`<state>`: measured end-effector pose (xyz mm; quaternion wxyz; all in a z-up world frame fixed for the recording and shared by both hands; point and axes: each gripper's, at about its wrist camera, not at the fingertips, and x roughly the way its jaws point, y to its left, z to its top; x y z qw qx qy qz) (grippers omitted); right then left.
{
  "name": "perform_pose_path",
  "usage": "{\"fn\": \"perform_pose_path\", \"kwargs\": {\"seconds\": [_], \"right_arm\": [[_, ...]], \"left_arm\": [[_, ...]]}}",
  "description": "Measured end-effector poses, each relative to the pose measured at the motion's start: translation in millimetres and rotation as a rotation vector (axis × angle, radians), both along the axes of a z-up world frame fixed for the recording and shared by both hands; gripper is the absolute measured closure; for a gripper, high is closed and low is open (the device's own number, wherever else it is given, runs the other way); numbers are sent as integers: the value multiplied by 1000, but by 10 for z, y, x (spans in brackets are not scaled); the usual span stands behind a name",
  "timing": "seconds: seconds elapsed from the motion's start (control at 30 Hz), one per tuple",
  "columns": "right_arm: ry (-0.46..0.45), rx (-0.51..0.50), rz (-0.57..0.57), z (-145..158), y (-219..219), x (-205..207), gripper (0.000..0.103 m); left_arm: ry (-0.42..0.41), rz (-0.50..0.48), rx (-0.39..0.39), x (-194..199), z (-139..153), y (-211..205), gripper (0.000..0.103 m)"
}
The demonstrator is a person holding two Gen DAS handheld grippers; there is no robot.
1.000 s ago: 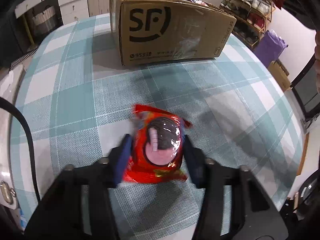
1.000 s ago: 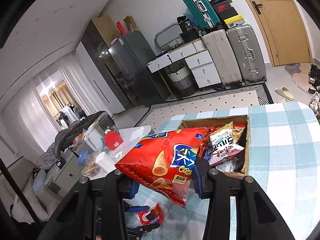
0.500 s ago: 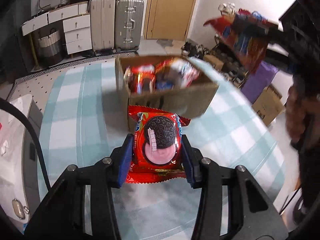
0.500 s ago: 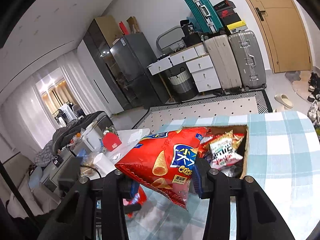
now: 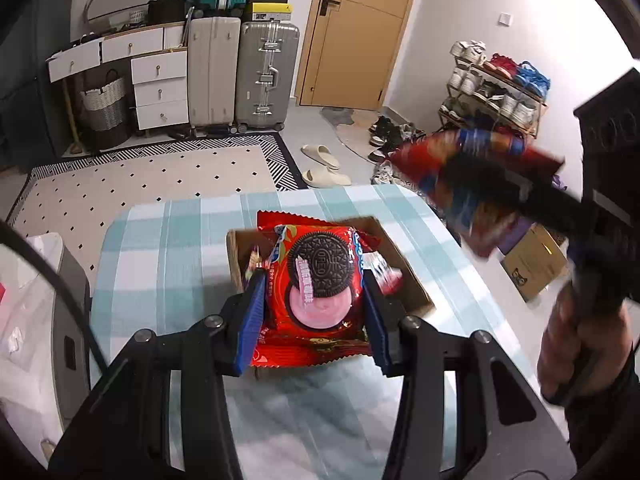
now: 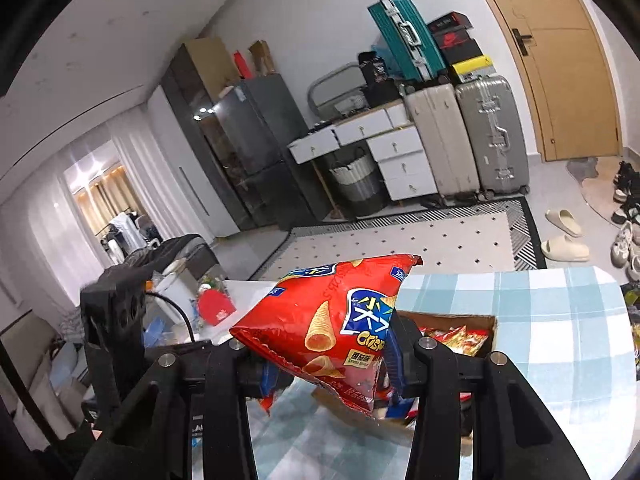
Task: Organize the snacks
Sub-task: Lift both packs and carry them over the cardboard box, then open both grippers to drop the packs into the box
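Note:
My left gripper [image 5: 314,312] is shut on a red Oreo packet [image 5: 316,280], held in the air above the open cardboard box [image 5: 412,276] of snacks on the checked tablecloth. My right gripper [image 6: 332,364] is shut on a red bag of corn-cone crisps [image 6: 328,324], raised over the table with the box [image 6: 486,320] just behind it. In the left wrist view the same crisp bag [image 5: 472,168] hangs blurred at the right, gripped by the other tool in a person's hand [image 5: 576,340]. The left tool [image 6: 116,320] shows at the left of the right wrist view.
The round table [image 5: 168,248] has a teal-and-white checked cloth. Suitcases [image 5: 264,76], white drawers [image 5: 160,92] and a wooden door [image 5: 360,36] line the far wall. A shoe rack [image 5: 496,88] stands at the right, a patterned rug [image 5: 140,184] lies on the floor.
The left gripper has lifted the Oreo packet off the table and carried it up over the box. The right gripper rose a little with the crisp bag.

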<state>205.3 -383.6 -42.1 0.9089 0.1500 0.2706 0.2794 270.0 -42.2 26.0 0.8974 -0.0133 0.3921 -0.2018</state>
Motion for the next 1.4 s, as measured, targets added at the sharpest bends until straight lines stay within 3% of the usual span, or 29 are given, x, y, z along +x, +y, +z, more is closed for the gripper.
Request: {"fn": "perform_pose_path", "kwargs": {"seconds": [0.23, 0.4, 0.7, 0.83, 0.9, 1.3, 1.4], "right_arm": [[83, -135, -48, -347, 67, 533, 61], [158, -208, -29, -679, 104, 817, 61], [213, -221, -13, -972, 83, 964, 59], [234, -213, -16, -1034, 50, 966, 55], [242, -213, -19, -1048, 34, 955, 48], [177, -187, -21, -869, -18, 787, 35], [156, -176, -28, -798, -32, 702, 35]], "left_arm": [[114, -33, 0, 518, -429, -271, 61], [145, -37, 28, 658, -751, -376, 61], [199, -48, 42, 760, -1079, -373, 61], [196, -50, 77, 785, -1102, -389, 60], [193, -49, 94, 786, -1090, -401, 60], [123, -18, 107, 522, -769, -261, 59], [113, -17, 114, 448, -713, -240, 51]]}}
